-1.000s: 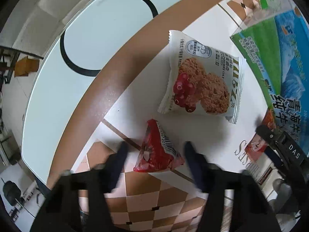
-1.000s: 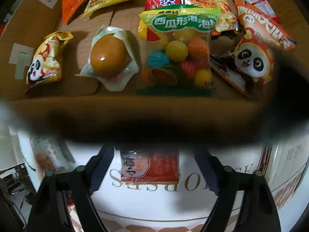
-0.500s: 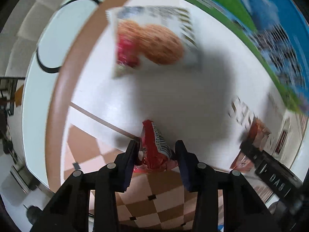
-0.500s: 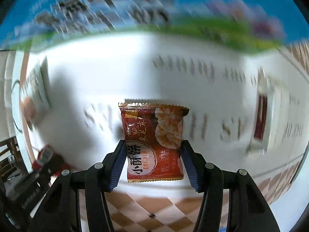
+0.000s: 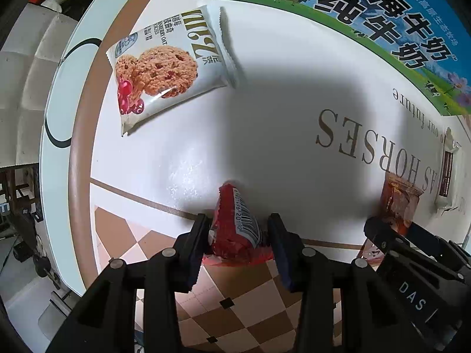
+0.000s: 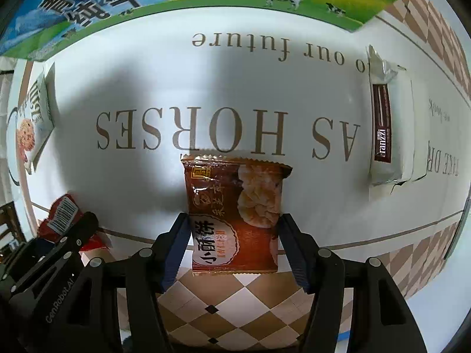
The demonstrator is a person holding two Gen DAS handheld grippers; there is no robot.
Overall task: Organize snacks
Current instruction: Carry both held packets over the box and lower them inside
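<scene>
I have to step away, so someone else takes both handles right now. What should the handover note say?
Left tool: closed on the small red packet with the barcode, near the tablecloth's checkered border.
Right tool: closed on the brown pastry packet, low over the cloth.
Still lying on the tablecloth: the oat cookie packet on the left, the white Franzzi packet on the right.
The milk carton box stands just behind them.
Done: both packets gripped.
Left: probably drop both into the box, then fetch the cookie and Franzzi packets. The box's inside is not visible now.
</scene>
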